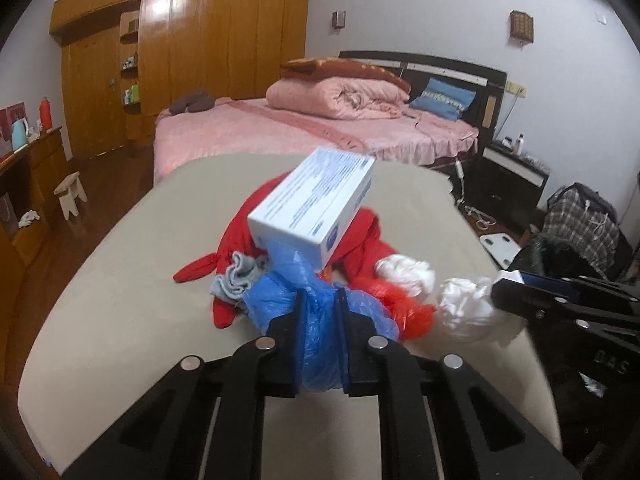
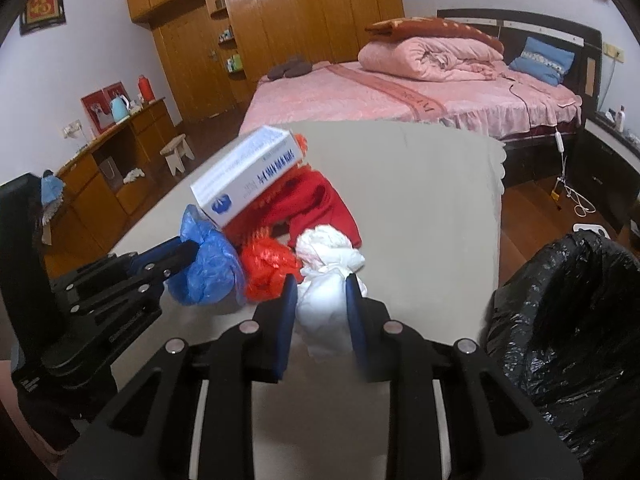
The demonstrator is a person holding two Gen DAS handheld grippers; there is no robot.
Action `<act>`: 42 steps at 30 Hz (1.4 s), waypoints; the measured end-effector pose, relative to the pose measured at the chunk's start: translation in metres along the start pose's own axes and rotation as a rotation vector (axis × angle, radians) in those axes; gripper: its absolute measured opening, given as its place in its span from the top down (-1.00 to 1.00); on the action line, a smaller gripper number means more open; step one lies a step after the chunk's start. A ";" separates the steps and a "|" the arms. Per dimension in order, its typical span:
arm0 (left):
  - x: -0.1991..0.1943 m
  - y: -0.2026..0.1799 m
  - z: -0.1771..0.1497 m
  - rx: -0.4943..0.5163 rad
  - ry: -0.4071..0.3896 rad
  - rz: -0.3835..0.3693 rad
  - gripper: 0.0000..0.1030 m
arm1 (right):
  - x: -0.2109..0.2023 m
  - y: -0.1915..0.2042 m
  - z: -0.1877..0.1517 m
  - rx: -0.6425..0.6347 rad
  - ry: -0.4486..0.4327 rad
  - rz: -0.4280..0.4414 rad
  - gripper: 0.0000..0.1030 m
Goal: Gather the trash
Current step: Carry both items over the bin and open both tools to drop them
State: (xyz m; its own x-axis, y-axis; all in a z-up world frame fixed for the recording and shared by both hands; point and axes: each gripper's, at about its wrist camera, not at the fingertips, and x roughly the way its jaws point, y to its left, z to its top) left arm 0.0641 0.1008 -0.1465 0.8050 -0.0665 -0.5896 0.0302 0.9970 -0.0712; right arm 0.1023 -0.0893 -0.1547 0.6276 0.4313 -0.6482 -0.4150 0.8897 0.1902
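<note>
While the left hand-held gripper (image 1: 319,300) is clamped on the blue plastic bag (image 1: 316,316), right hand-held gripper (image 2: 322,284) gripping white bag (image 2: 326,300), white box (image 1: 316,208) just beyond blue bag, bare beige desk (image 1: 120,280) around, black bin bag (image 2: 568,320) past desk's right edge clear only in right view.

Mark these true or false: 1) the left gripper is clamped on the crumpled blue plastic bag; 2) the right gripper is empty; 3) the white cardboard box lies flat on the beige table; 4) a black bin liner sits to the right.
1) True: the left gripper pinches the crumpled blue plastic bag.
2) False: the right gripper grips the crumpled white plastic bag.
3) False: the white cardboard box sits tilted atop the pile, above the beige table.
4) True: the black bin liner is there.
</note>
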 end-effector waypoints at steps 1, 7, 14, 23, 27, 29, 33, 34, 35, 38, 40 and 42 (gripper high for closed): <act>-0.004 -0.002 0.003 0.001 -0.008 -0.005 0.75 | -0.002 0.000 0.002 0.000 -0.005 0.000 0.54; -0.030 -0.016 0.018 0.029 -0.065 -0.045 0.75 | -0.028 -0.003 0.011 0.009 -0.061 -0.006 0.54; -0.045 -0.036 0.036 0.054 -0.113 -0.094 0.75 | -0.057 -0.014 0.013 0.029 -0.115 -0.040 0.54; -0.047 -0.091 0.048 0.110 -0.139 -0.220 0.75 | -0.106 -0.050 0.006 0.077 -0.174 -0.146 0.54; -0.045 -0.122 0.051 0.149 -0.142 -0.287 0.75 | -0.128 -0.074 -0.003 0.108 -0.193 -0.216 0.54; -0.044 -0.135 0.052 0.165 -0.140 -0.314 0.75 | -0.139 -0.089 -0.010 0.128 -0.199 -0.259 0.54; -0.040 -0.164 0.051 0.203 -0.134 -0.378 0.75 | -0.154 -0.114 -0.023 0.170 -0.204 -0.322 0.54; -0.039 -0.174 0.050 0.214 -0.130 -0.395 0.75 | -0.158 -0.120 -0.027 0.180 -0.204 -0.337 0.54; -0.038 -0.182 0.049 0.221 -0.127 -0.412 0.75 | -0.162 -0.128 -0.032 0.195 -0.204 -0.352 0.54; -0.036 -0.205 0.048 0.247 -0.123 -0.460 0.75 | -0.169 -0.141 -0.040 0.222 -0.205 -0.386 0.54; -0.035 -0.222 0.048 0.265 -0.121 -0.492 0.75 | -0.174 -0.148 -0.046 0.230 -0.206 -0.413 0.54; -0.032 -0.231 0.047 0.274 -0.113 -0.513 0.75 | -0.180 -0.157 -0.053 0.248 -0.209 -0.437 0.54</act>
State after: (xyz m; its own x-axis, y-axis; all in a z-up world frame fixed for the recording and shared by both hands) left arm 0.0593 -0.1259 -0.0736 0.7047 -0.5534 -0.4440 0.5722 0.8133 -0.1056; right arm 0.0196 -0.3143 -0.1070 0.8350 0.0113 -0.5502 0.0662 0.9905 0.1208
